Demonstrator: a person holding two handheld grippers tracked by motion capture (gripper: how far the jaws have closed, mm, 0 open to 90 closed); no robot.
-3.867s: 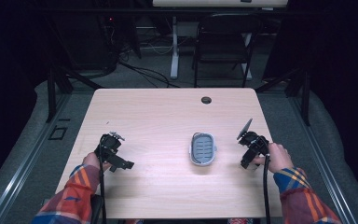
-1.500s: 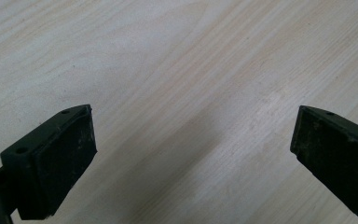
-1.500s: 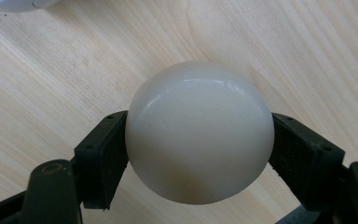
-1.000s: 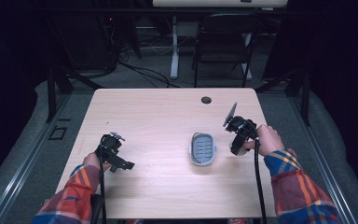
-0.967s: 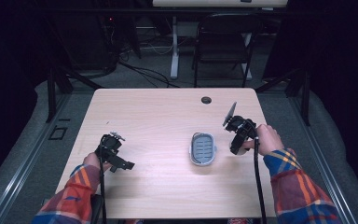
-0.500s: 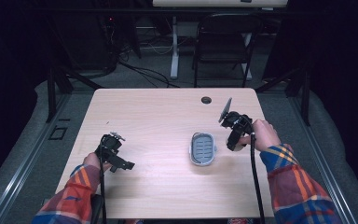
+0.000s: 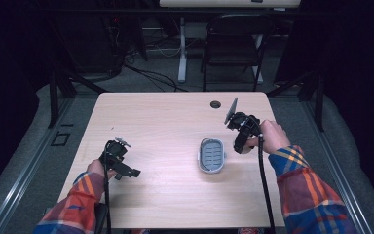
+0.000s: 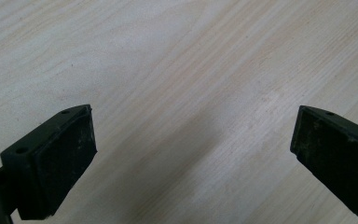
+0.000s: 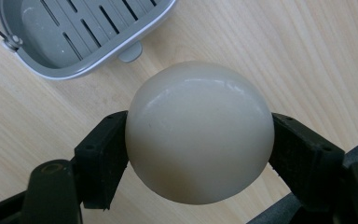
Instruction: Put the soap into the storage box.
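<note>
A smooth cream ball (image 9: 198,130) is clamped between the jaws of my right gripper (image 9: 199,140), which is shut on it a little above the wood. A grey slotted dish (image 9: 74,32) lies empty just beyond the ball. In the high view the dish (image 7: 212,155) sits right of the table's centre, with my right gripper (image 7: 239,144) close to its right side, tilted down. My left gripper (image 7: 124,169) rests at the front left. In the left gripper view that gripper (image 8: 193,140) is open over bare wood.
The light wooden table (image 7: 165,122) has a small dark round hole (image 7: 215,104) near its far edge. A black chair (image 7: 231,44) and cables stand on the floor behind the table. Cords trail from both grippers toward the front edge.
My right gripper has moved left and away from the person, ending closer to the dish. The left gripper has stayed in place.
</note>
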